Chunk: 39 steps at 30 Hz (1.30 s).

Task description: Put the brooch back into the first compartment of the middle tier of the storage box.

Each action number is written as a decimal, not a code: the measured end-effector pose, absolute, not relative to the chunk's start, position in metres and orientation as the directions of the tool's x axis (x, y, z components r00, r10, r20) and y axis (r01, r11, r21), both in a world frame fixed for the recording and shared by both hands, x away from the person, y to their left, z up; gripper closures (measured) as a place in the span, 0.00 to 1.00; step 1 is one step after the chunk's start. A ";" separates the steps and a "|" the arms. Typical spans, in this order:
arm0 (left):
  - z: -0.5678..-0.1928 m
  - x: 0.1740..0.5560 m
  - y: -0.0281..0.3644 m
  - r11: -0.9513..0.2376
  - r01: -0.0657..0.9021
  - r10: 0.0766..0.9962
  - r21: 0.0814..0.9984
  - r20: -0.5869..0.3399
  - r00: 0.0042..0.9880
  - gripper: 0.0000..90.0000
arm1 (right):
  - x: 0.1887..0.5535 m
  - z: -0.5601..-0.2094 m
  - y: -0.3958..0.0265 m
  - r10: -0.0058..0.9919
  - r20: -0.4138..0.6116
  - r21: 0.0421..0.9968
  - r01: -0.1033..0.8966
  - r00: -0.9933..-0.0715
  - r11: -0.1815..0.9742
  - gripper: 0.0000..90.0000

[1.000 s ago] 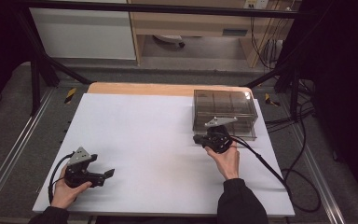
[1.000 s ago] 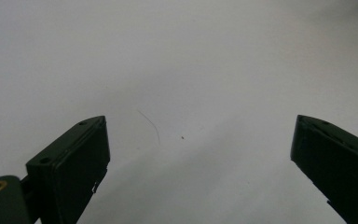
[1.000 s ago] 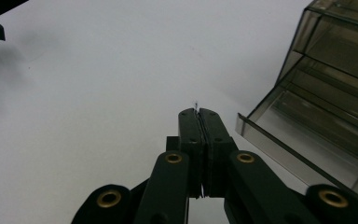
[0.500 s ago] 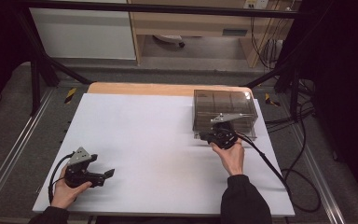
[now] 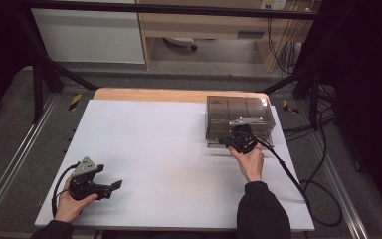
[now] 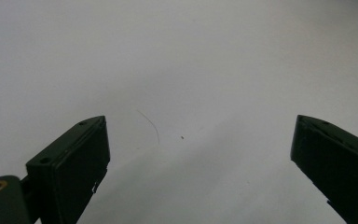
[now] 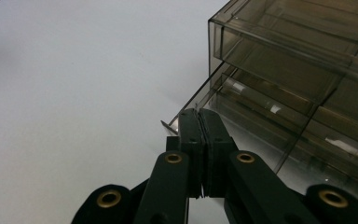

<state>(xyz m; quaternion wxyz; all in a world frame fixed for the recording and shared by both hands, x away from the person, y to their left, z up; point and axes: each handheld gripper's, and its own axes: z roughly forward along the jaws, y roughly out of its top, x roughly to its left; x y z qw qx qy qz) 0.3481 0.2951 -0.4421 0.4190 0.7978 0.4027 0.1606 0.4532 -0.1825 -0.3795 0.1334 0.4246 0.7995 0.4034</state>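
So the right hand-held gripper (image 7: 199, 122) has its jaws pressed fully together with nothing between them, its tip right at the front lower corner of the smoky clear drawer box (image 7: 303, 70), whose bottom drawer sticks out a little. That box sits at the far right of the white worktop (image 5: 169, 144). The left hand-held gripper (image 5: 110, 186) rests near the front left corner, well apart from the box, jaws spread wide over bare worktop.

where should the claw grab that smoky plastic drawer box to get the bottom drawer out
Grip the thin lip sticking out at the bottom drawer's front edge, coming in from the person's side, low along the table. The drawer box has smooth, wide walls, and that lip is its only narrow protruding part.
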 end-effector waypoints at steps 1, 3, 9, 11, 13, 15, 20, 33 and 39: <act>-0.442 0.348 0.295 -0.325 0.508 0.777 0.798 -0.081 0.624 0.05 | 0.454 -0.380 -0.183 0.788 0.127 0.761 0.568 -0.603 0.313 0.99; -0.442 0.348 0.295 -0.322 0.509 0.778 0.798 -0.083 0.623 0.05 | 0.456 -0.380 -0.184 0.792 0.128 0.760 0.572 -0.597 0.309 0.99; -0.442 0.348 0.294 -0.323 0.509 0.777 0.798 -0.083 0.623 0.05 | 0.461 -0.380 -0.186 0.800 0.127 0.759 0.576 -0.587 0.302 0.99; -0.443 0.348 0.294 -0.323 0.510 0.777 0.798 -0.083 0.623 0.05 | 0.463 -0.380 -0.187 0.803 0.124 0.761 0.575 -0.583 0.300 0.99; -0.443 0.348 0.294 -0.323 0.510 0.777 0.797 -0.083 0.623 0.05 | 0.465 -0.380 -0.187 0.805 0.128 0.760 0.578 -0.580 0.296 0.99; -0.443 0.348 0.294 -0.324 0.510 0.777 0.797 -0.083 0.623 0.05 | 0.466 -0.381 -0.187 0.807 0.126 0.759 0.580 -0.577 0.296 0.99; -0.443 0.348 0.294 -0.324 0.510 0.778 0.797 -0.083 0.623 0.05 | 0.471 -0.383 -0.188 0.811 0.121 0.758 0.581 -0.572 0.297 0.99; -0.443 0.348 0.294 -0.328 0.510 0.777 0.795 -0.080 0.624 0.05 | 0.479 -0.398 -0.184 0.815 0.117 0.745 0.593 -0.567 0.306 0.99; -0.443 0.348 0.294 -0.331 0.511 0.776 0.793 -0.080 0.626 0.05 | 0.479 -0.405 -0.182 0.814 0.118 0.738 0.599 -0.568 0.311 0.99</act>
